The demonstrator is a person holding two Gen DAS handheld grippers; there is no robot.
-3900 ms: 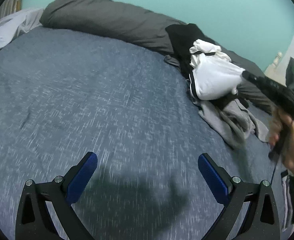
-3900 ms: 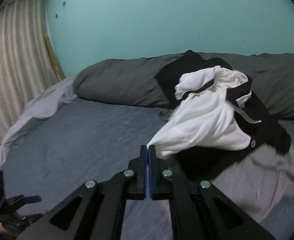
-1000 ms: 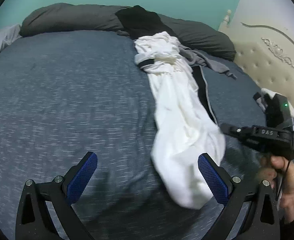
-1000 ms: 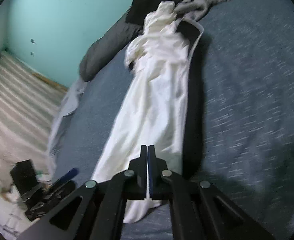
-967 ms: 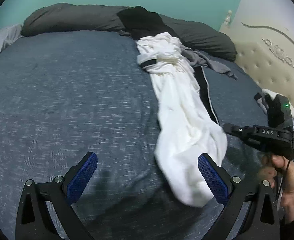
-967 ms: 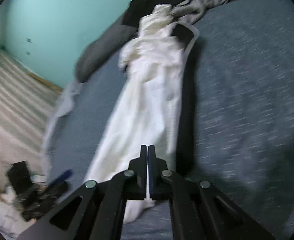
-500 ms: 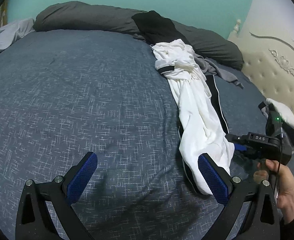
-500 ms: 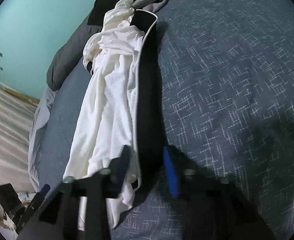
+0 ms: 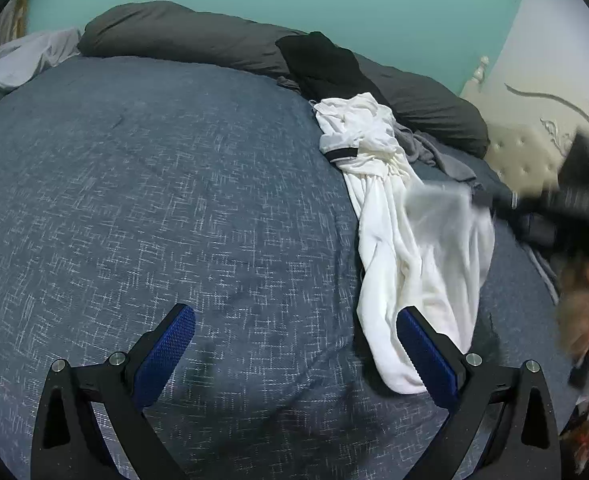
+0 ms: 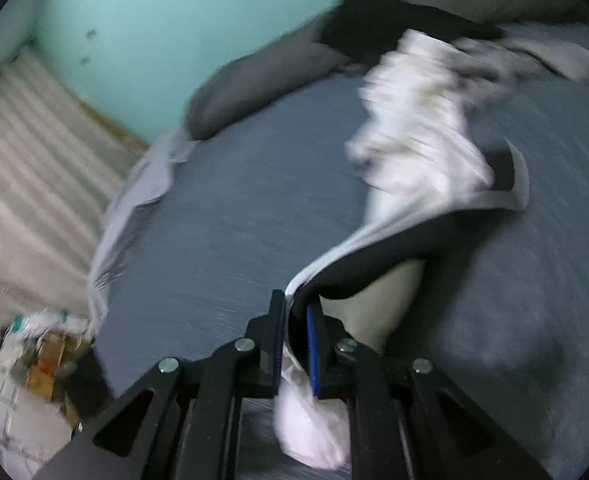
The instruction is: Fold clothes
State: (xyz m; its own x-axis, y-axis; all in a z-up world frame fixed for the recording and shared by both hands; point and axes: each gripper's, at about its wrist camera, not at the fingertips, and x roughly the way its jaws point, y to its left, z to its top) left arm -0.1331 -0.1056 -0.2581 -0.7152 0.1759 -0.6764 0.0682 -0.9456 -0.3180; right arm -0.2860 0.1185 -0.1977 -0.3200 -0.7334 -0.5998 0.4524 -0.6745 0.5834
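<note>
A white garment with black trim [image 9: 406,240] lies stretched lengthwise on the blue bedspread [image 9: 174,200], right of centre. My left gripper [image 9: 294,344] hovers open above the bedspread, its right pad beside the garment's near end, holding nothing. My right gripper [image 10: 296,320] is shut on the garment's [image 10: 414,152] black-trimmed edge, with fabric bunched between the pads and hanging below them. In the left wrist view the right gripper [image 9: 490,200] is a blur at the right, lifting a fold of white cloth; a hand [image 9: 586,300] holds it.
A dark grey rolled duvet [image 9: 182,36] runs along the far side, with a black garment [image 9: 326,64] and a grey garment [image 9: 434,152] by it. A cream headboard [image 9: 534,144] is at the right. A pale sheet [image 10: 134,184], a curtain [image 10: 22,140] and floor clutter [image 10: 34,340] lie left.
The right gripper, open beside the garment half a second ago, has shut on its trimmed edge and is lifting it fast. The left gripper stays open.
</note>
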